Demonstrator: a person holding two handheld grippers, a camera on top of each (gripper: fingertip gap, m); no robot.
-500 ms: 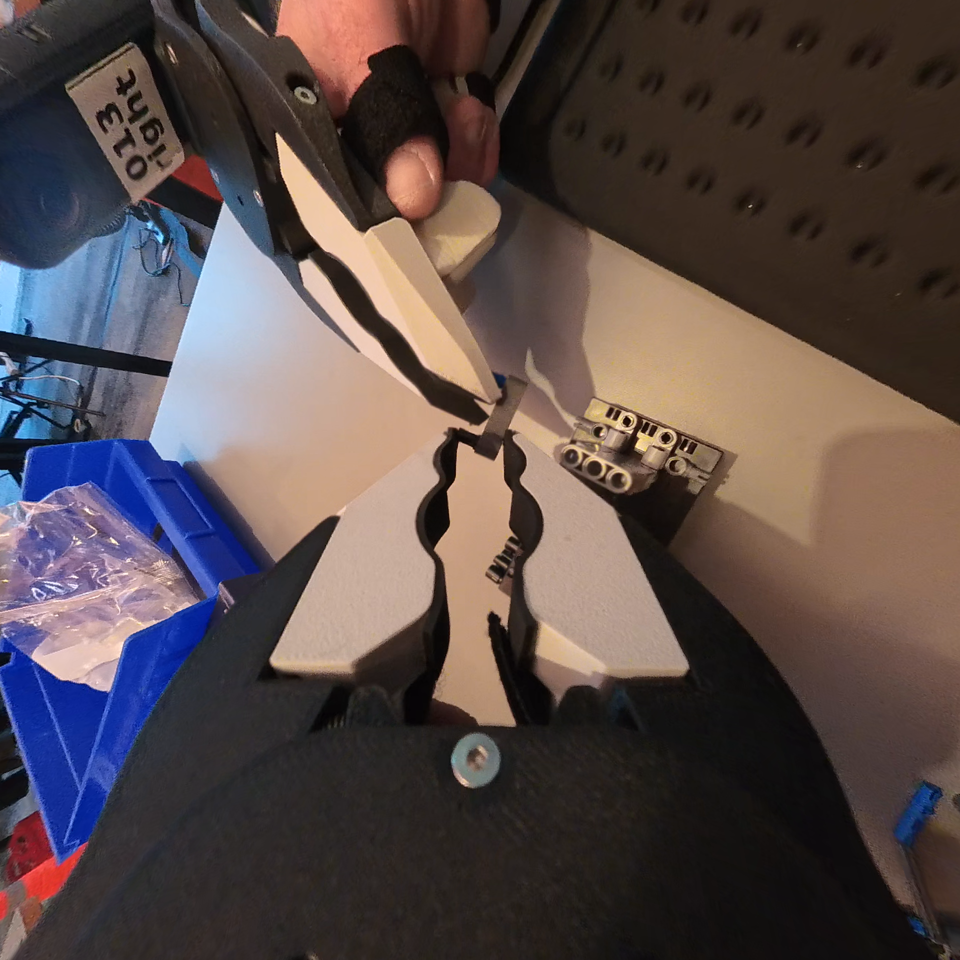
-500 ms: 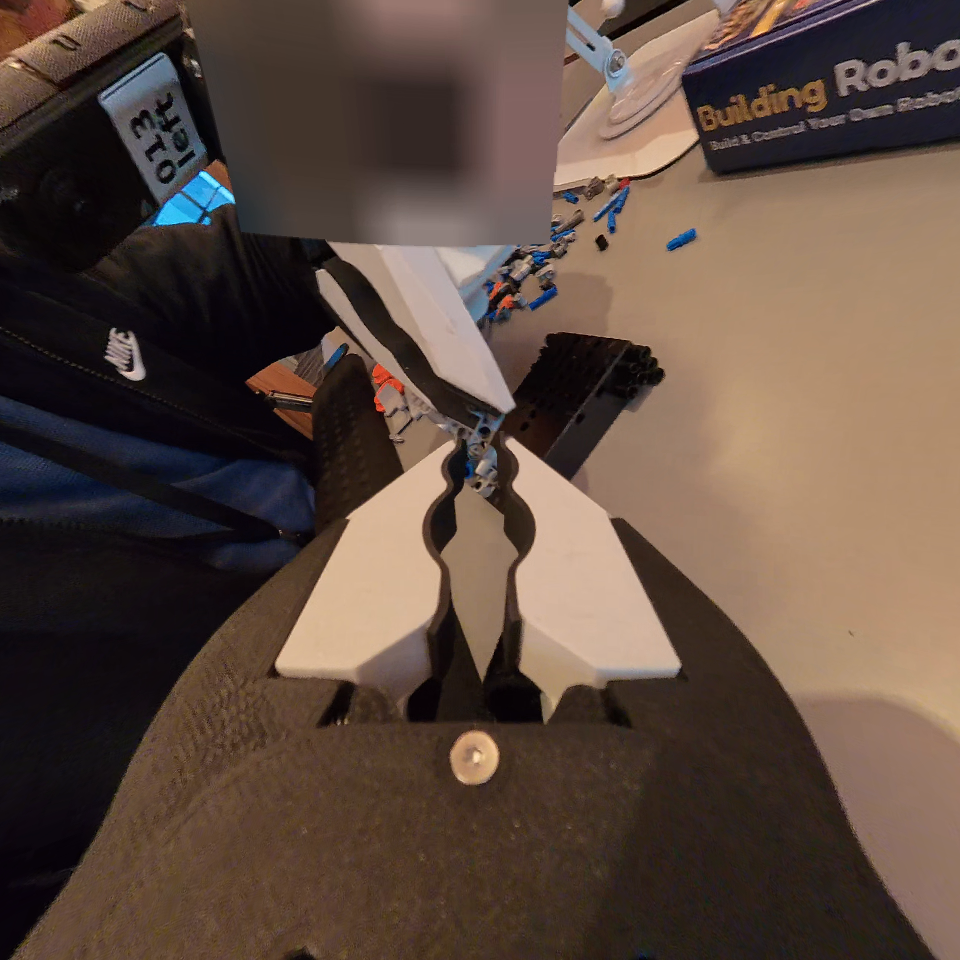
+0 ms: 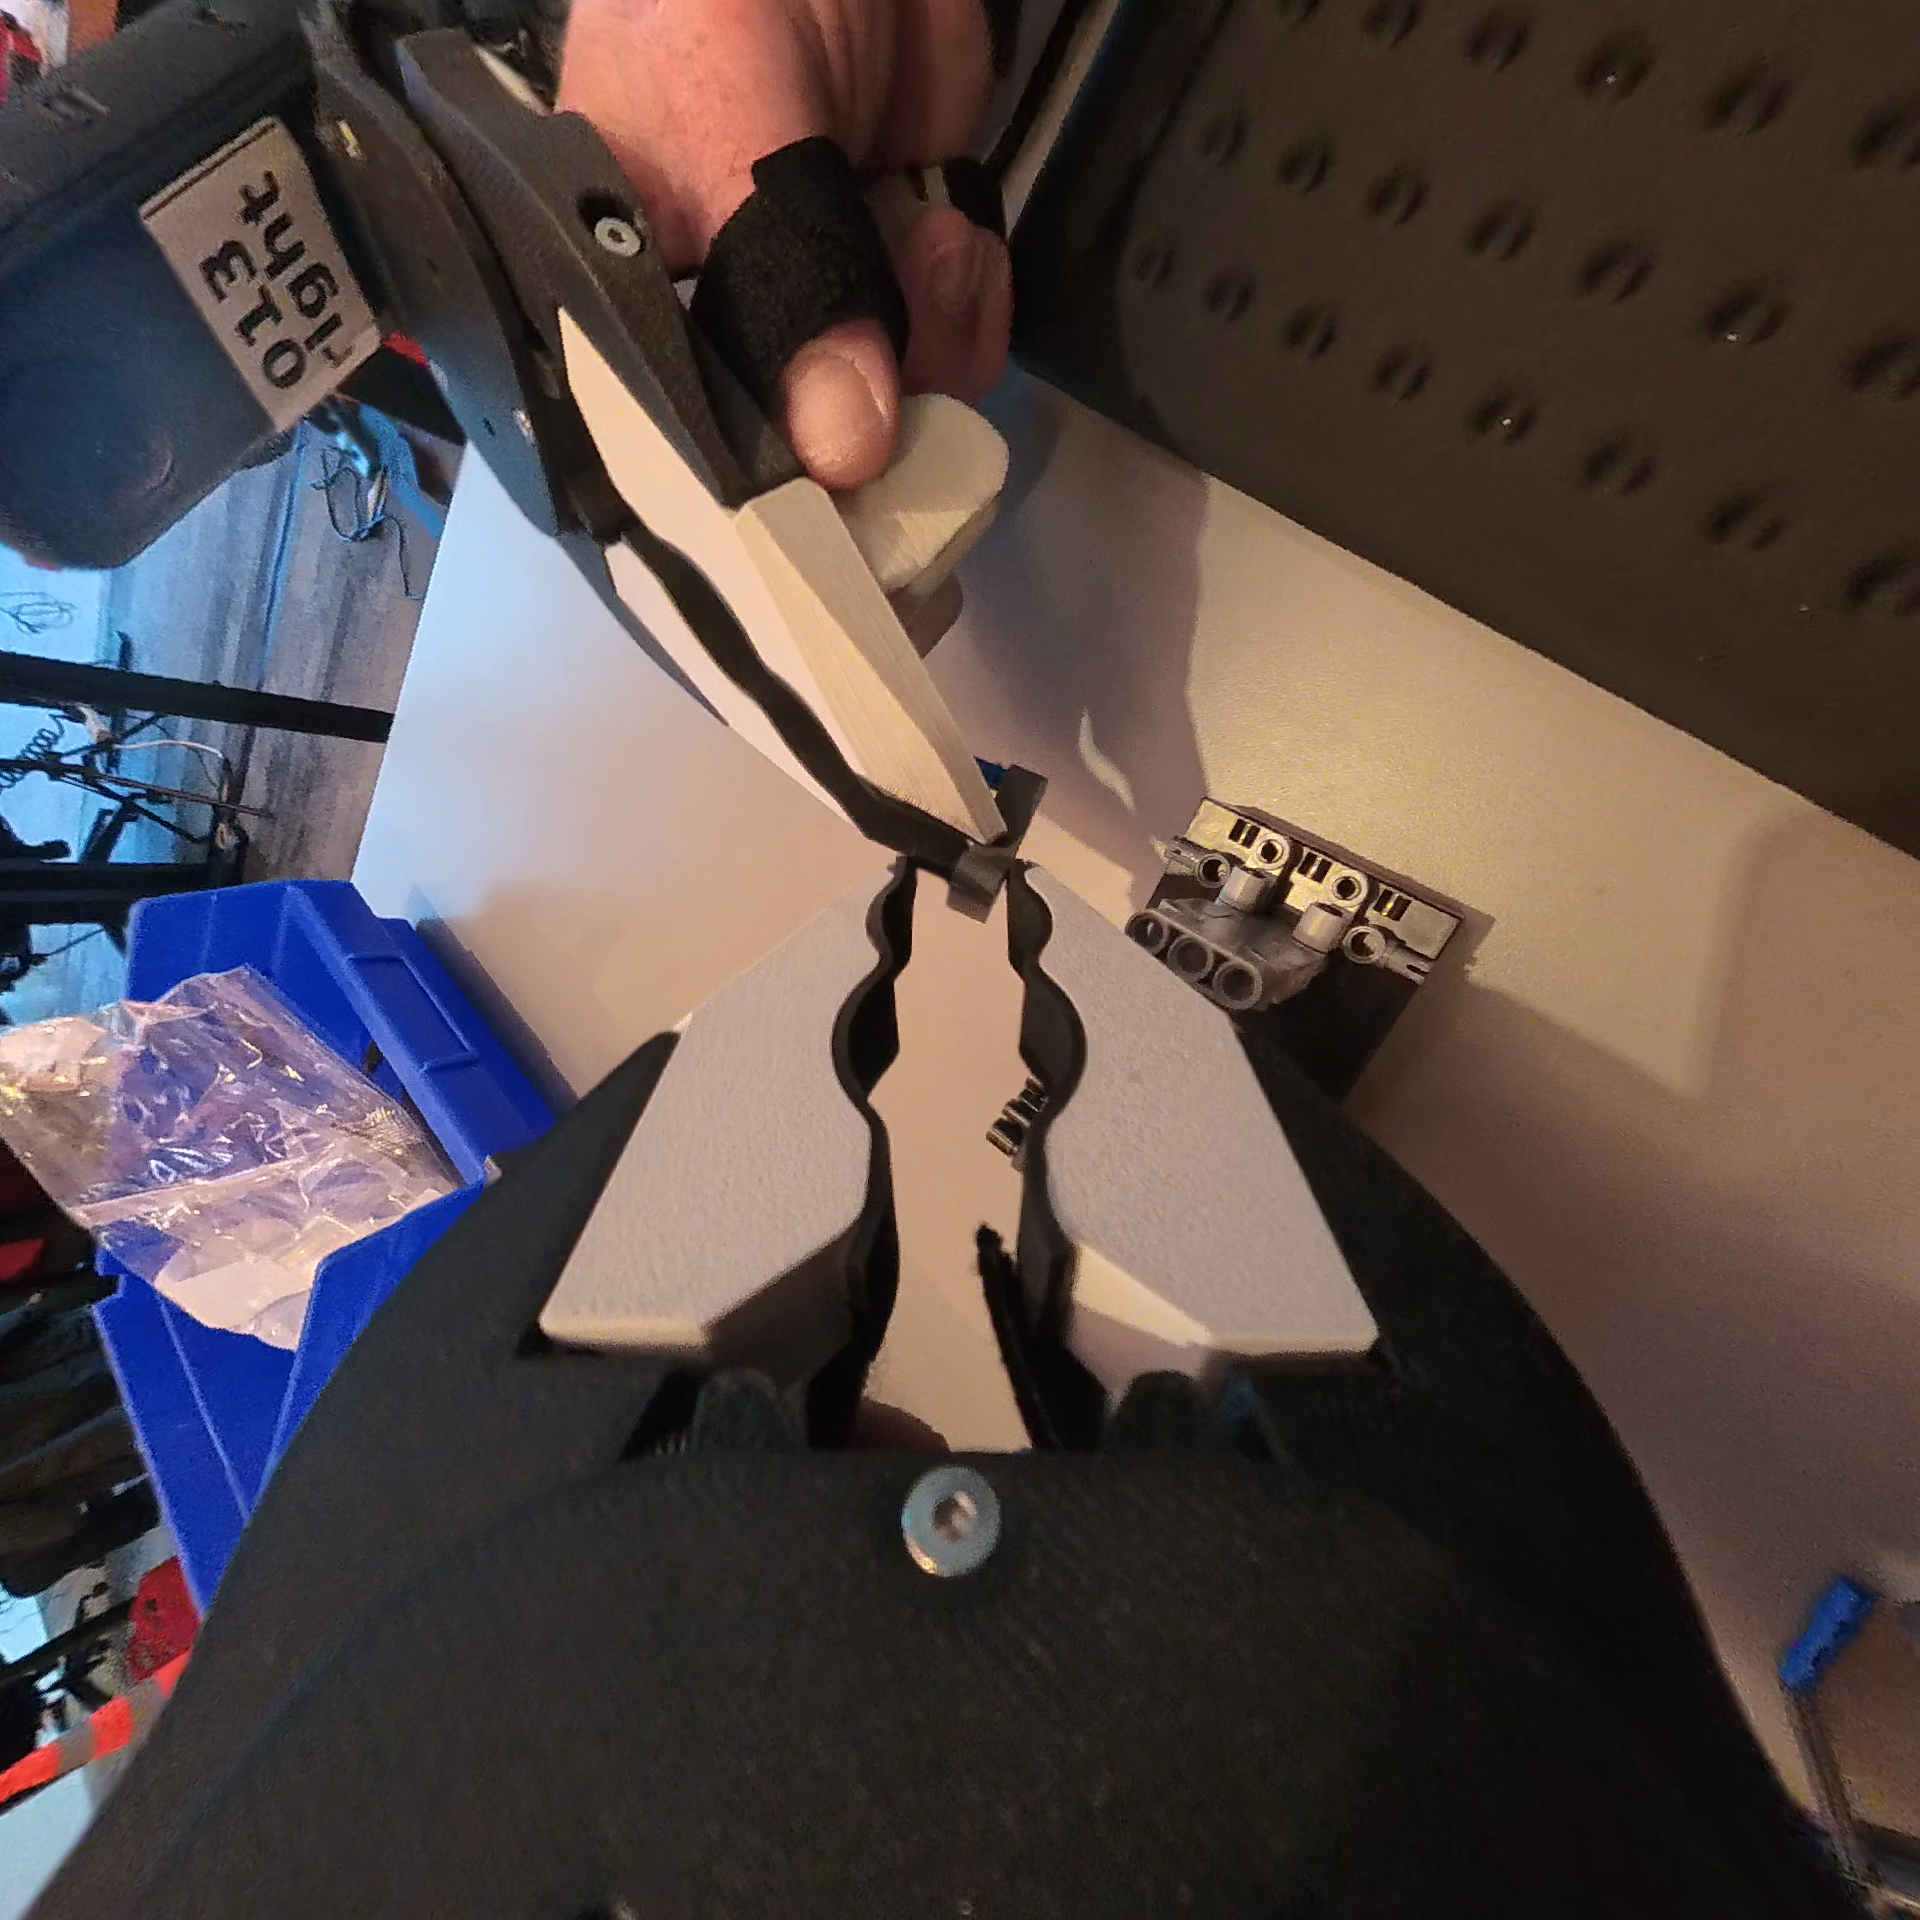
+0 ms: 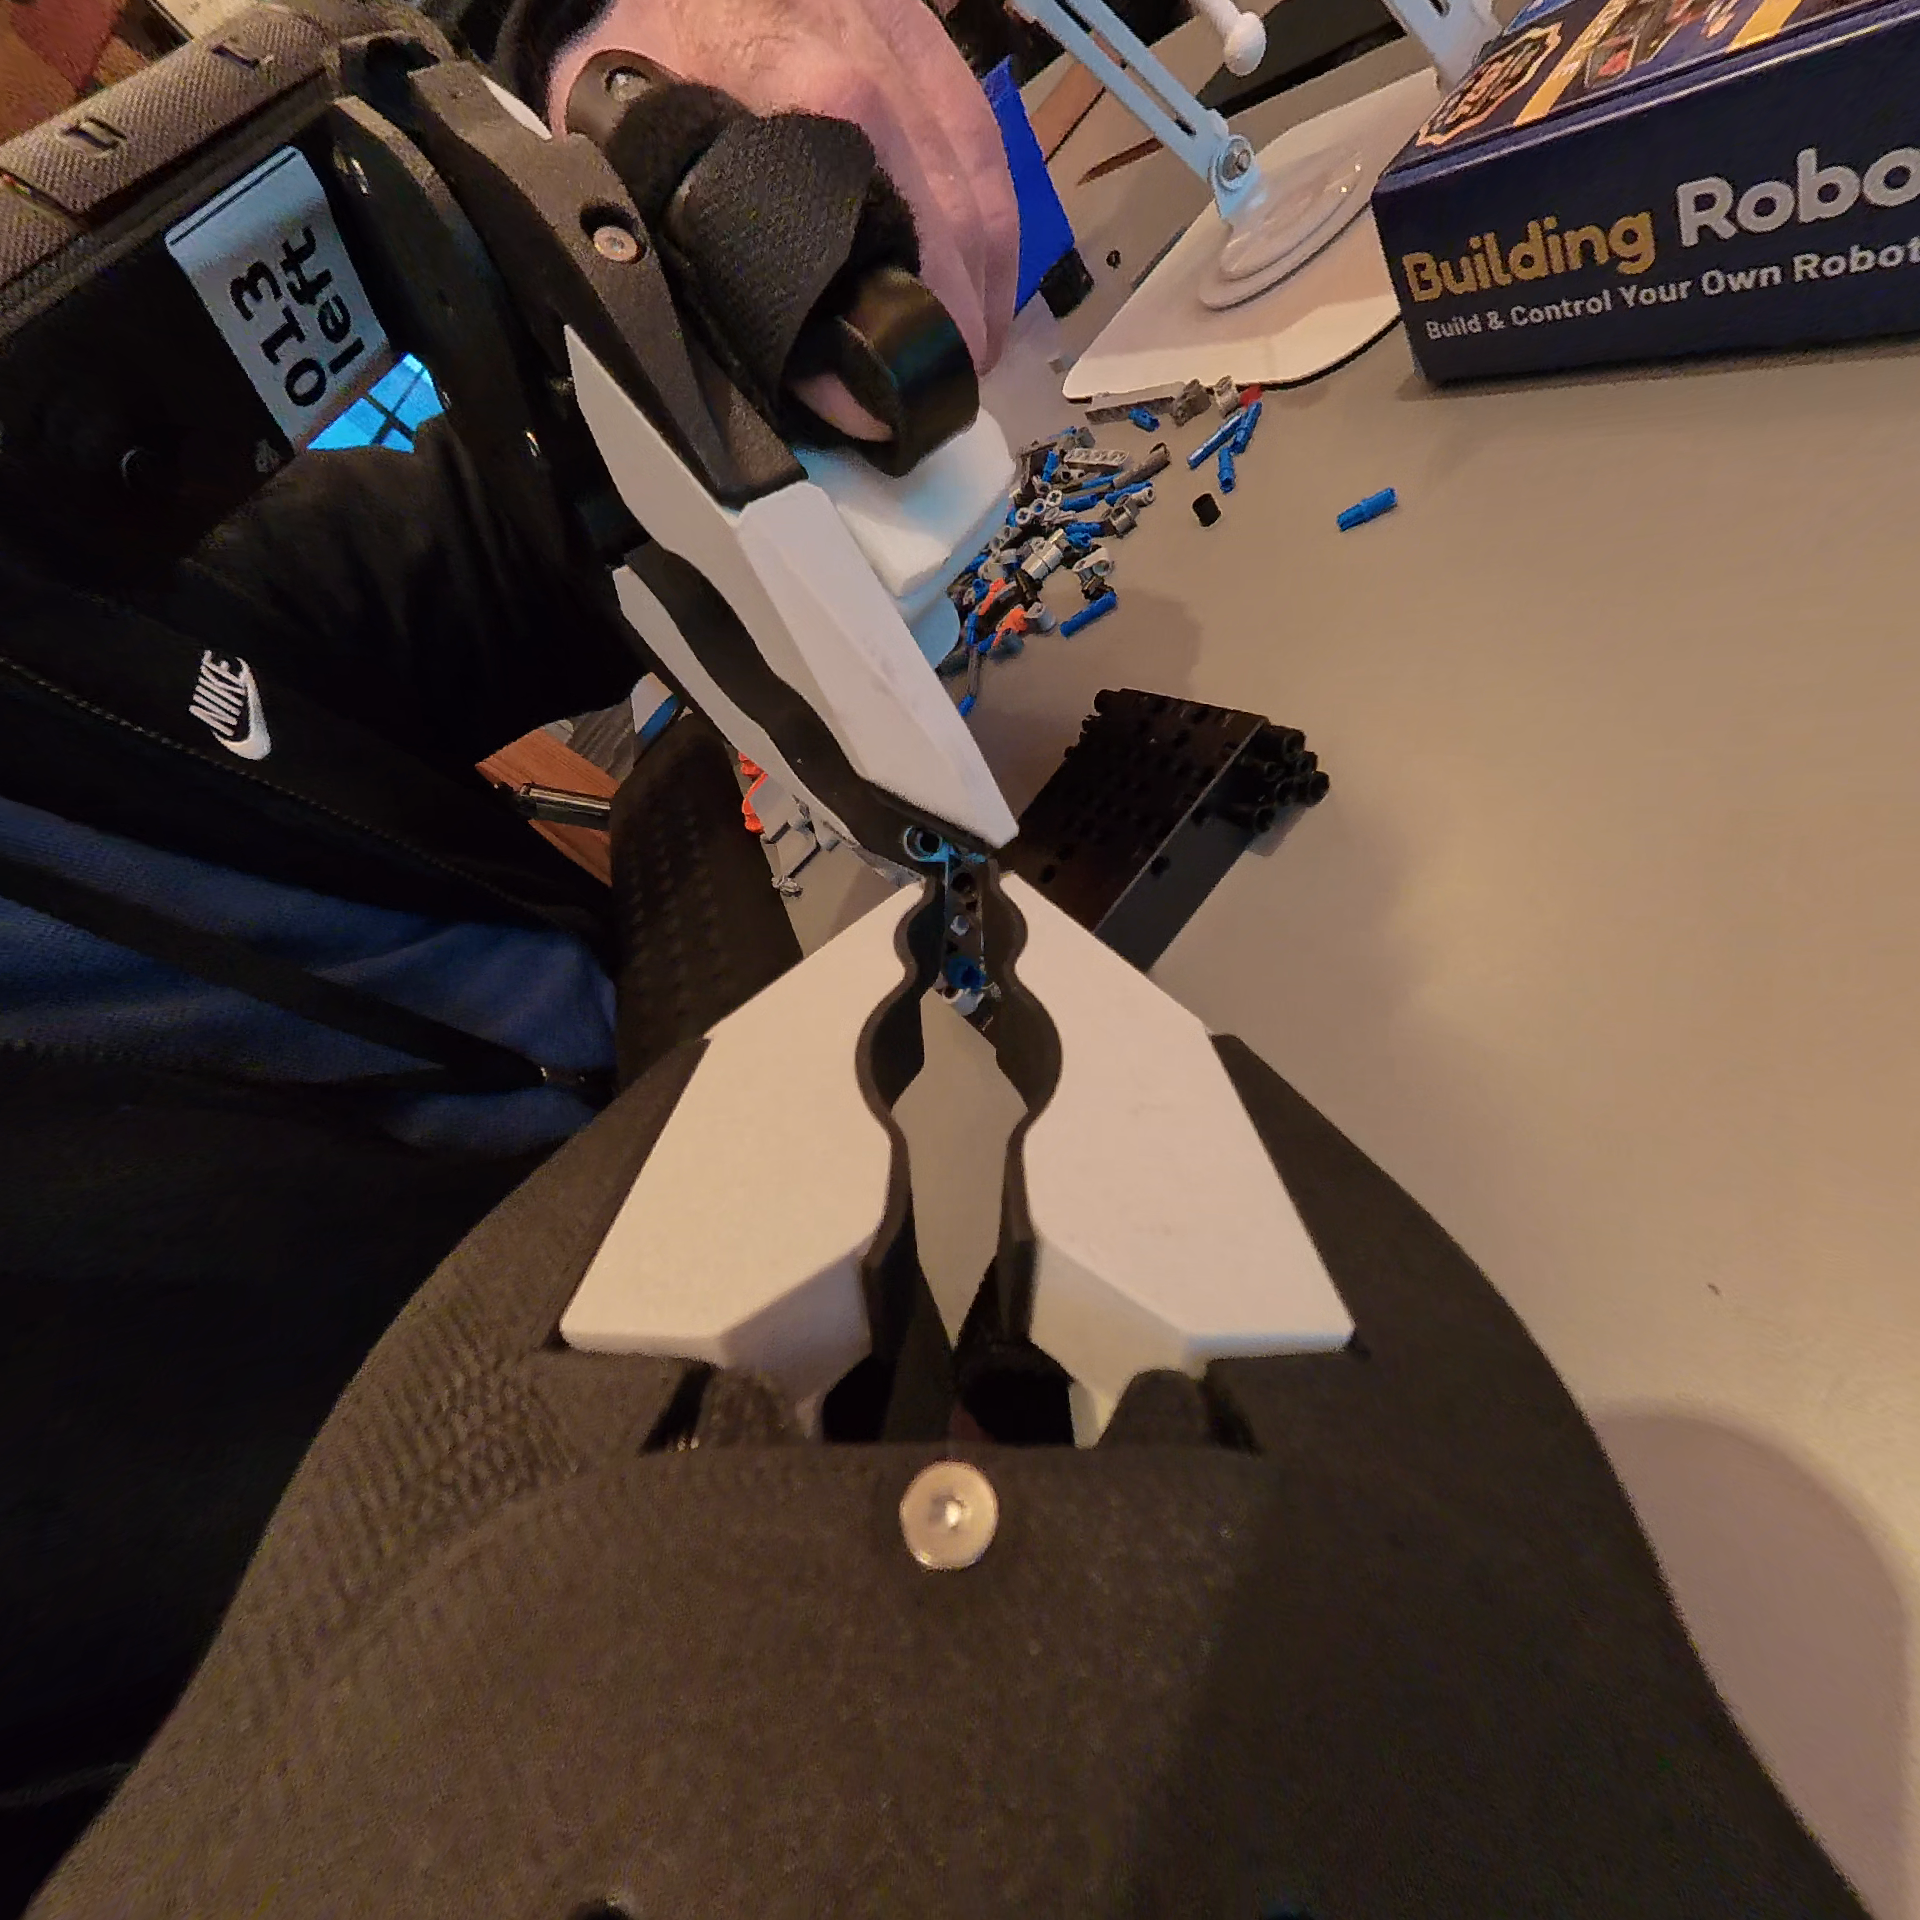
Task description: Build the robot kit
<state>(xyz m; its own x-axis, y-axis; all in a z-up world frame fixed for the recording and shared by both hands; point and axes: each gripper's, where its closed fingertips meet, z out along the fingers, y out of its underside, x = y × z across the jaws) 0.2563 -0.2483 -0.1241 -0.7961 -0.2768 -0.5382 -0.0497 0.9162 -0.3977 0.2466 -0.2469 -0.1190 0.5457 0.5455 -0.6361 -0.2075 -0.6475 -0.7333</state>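
Grey table [image 4: 1558, 935]; left gripper [image 3: 961, 883], right gripper [image 4: 958, 914] both clenched on small beam [image 4: 961, 925].

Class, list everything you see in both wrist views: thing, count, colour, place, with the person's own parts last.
Beam: one, dark grey, pinched at the tips of both grippers.
Grey assembly: one, grey on a black plate, on the table by the back panel.
Bin: one, blue, left of the table.
Plastic bag: one, clear, in the bin.
Black block: one, black, holed, on the table behind the grippers.
Loose pieces: many, blue, grey and orange, heaped on the table.
Box: one, dark blue, top right of the table.
Table: one, grey.
Left gripper: shut on the beam.
Right gripper: shut on the beam.
Hands: two, each grasping a gripper.
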